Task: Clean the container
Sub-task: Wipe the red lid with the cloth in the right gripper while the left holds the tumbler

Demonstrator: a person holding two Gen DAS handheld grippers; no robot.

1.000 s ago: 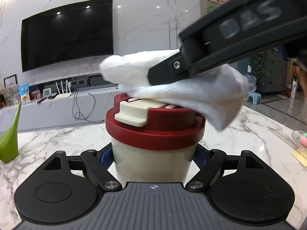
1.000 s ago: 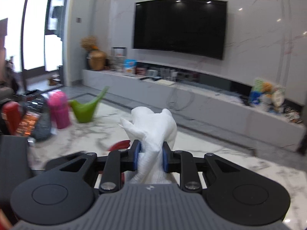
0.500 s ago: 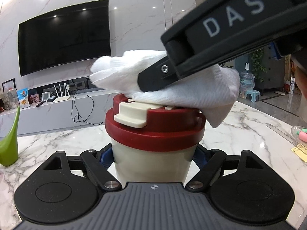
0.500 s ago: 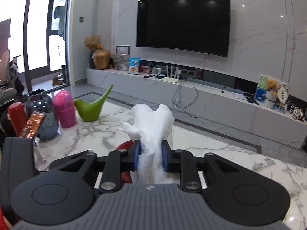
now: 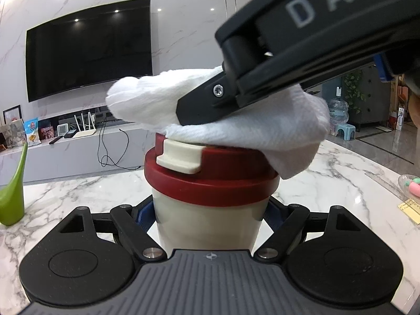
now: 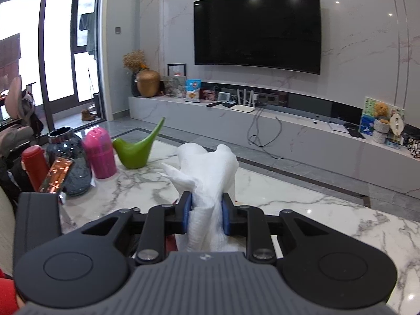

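Note:
A cream container (image 5: 207, 223) with a dark red lid (image 5: 210, 181) and a cream flip tab (image 5: 181, 157) stands upright on the marble table. My left gripper (image 5: 208, 216) is shut on its body. My right gripper (image 6: 206, 211) is shut on a white cloth (image 6: 207, 168). In the left wrist view the right gripper (image 5: 202, 107) comes in from the upper right and presses the cloth (image 5: 236, 128) flat on the lid's top. The cloth hangs over the lid's right edge. Only a sliver of red lid (image 6: 172, 244) shows in the right wrist view.
A green watering can (image 6: 136, 152) stands to the left, also in the left wrist view (image 5: 11, 197). A pink bottle (image 6: 99, 152), a dark vase (image 6: 69, 157) and a red flask (image 6: 34, 165) stand at the left. A small dish (image 5: 412, 186) and a ruler (image 5: 386, 183) lie at the right.
The right gripper with the cloth has slid across the lid top, toward the left wrist camera and to the right. The left gripper and container have barely moved.

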